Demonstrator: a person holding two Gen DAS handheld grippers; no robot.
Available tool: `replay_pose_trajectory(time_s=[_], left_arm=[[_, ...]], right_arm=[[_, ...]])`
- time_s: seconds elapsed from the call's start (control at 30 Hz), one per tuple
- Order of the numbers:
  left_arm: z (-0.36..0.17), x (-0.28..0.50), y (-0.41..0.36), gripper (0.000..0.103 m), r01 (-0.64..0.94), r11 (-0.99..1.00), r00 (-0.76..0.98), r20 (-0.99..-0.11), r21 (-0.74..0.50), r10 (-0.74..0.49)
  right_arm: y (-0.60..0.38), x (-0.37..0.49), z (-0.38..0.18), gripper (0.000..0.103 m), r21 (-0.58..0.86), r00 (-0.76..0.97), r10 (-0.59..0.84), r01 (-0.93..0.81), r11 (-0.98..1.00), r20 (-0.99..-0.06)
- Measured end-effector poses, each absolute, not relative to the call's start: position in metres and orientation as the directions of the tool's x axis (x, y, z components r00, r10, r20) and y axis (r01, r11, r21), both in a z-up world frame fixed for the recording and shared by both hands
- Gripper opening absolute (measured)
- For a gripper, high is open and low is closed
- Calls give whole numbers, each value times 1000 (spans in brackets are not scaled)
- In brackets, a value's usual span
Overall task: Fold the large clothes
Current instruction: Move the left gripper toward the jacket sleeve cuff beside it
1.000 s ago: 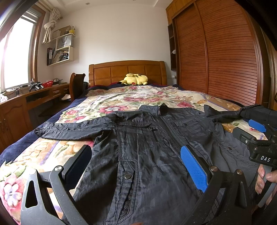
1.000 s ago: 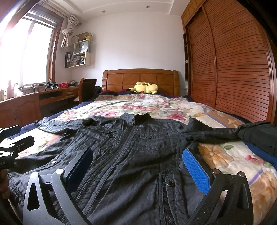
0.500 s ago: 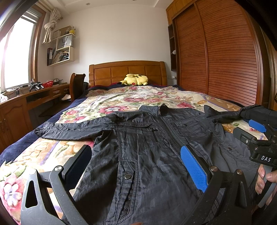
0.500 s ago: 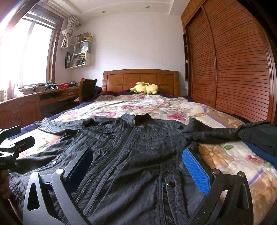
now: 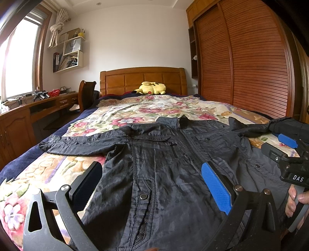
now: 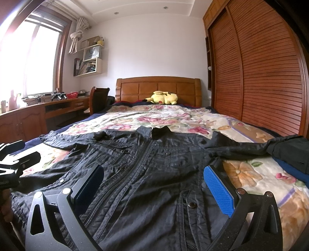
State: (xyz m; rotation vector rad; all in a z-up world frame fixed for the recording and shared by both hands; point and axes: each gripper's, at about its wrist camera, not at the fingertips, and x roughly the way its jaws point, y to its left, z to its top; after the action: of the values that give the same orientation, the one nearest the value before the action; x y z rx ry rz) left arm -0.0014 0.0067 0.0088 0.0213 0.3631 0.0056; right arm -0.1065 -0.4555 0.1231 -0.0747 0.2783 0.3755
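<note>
STEP: pre-fold, jacket (image 5: 164, 173) flat on bed (image 5: 154, 108) | LEFT gripper (image 5: 152, 185): jaws apart, empty | RIGHT gripper (image 6: 154, 187): jaws apart, empty | NEXT: likely grasp a sleeve (image 5: 81, 142), fold inward

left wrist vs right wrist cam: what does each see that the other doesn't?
Left wrist only: the right tool at the frame's right edge, open, with fingers wrapped on its handle.

Right wrist only: the left tool's body at the left edge, a pink bottle on the windowsill, and ceiling spotlights.

Both: the black jacket spread flat and zipped on the floral bedspread, the yellow plush toy at the headboard, the slatted wardrobe, each tool open over the hem.
</note>
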Motion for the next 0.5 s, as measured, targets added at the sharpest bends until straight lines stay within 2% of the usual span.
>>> replay_pose_trajectory(time_s=[0.5], left_arm=[[16, 6, 37, 103, -63, 997, 924, -375, 38, 72]], right_arm=[[-442, -101, 129, 103, 17, 852, 428, -444, 896, -302]])
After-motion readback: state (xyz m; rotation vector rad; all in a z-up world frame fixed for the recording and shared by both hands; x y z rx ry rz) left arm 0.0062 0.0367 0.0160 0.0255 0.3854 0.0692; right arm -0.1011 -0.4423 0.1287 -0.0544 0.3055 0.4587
